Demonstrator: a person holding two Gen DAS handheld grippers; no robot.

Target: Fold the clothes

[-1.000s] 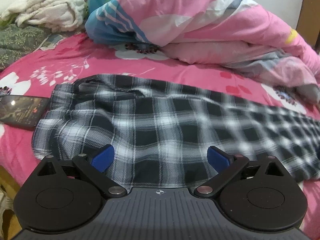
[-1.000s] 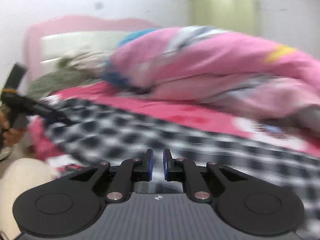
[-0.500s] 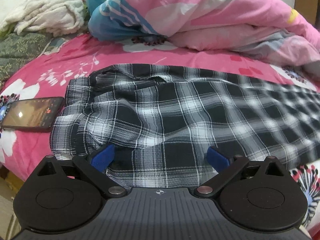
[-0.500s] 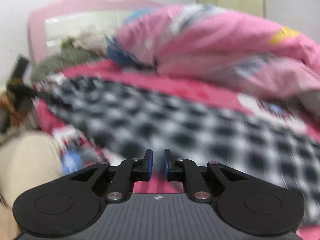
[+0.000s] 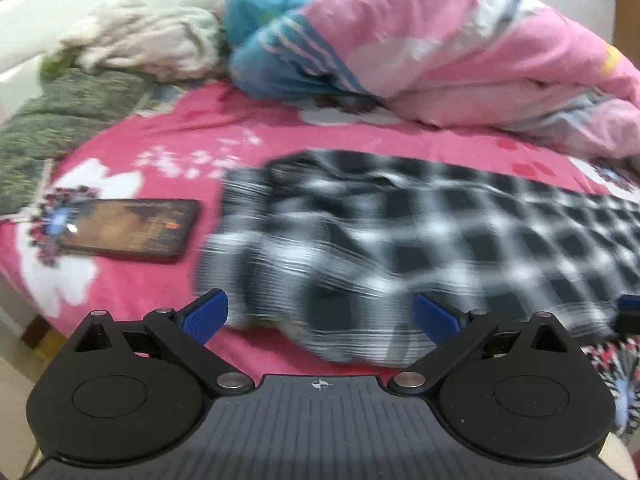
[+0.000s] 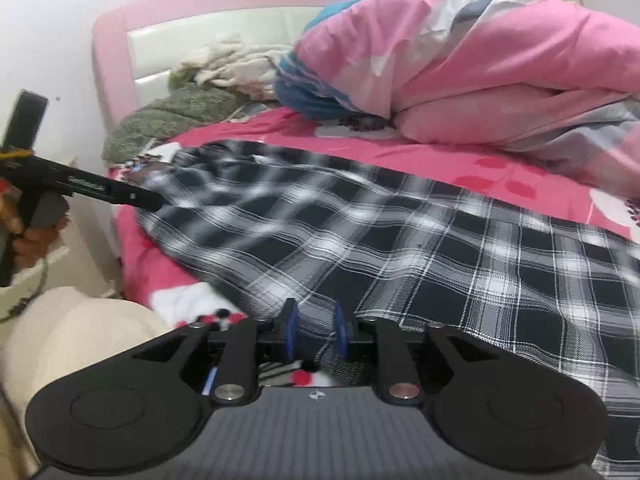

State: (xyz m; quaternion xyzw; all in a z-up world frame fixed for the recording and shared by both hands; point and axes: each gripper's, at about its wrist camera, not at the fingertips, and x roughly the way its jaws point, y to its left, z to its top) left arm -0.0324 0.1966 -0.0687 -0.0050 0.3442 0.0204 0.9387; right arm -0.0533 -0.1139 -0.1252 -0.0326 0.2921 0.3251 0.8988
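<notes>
Left wrist: left hand-held gripper spread wide, empty, over plaid garment lying on bed, phone beside | Right wrist: right hand-held gripper opening, garment edge between jaws, unpinched.

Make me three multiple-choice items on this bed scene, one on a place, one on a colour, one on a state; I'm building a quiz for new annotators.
1. Where does the phone lie?
A. on the pink sheet, left of the plaid garment
B. on top of the plaid garment
C. on the rolled duvet

2. What colours is the plaid garment?
A. red and green
B. black and white
C. blue and yellow

3. How does the left gripper stand?
A. shut on the phone
B. shut on the duvet
C. jaws wide apart, gripping nothing

Answers: 1 A, the phone rests on bare sheet beside the cloth's edge. 2 B, its checks are black and white. 3 C, the blue pads sit far apart.
</notes>
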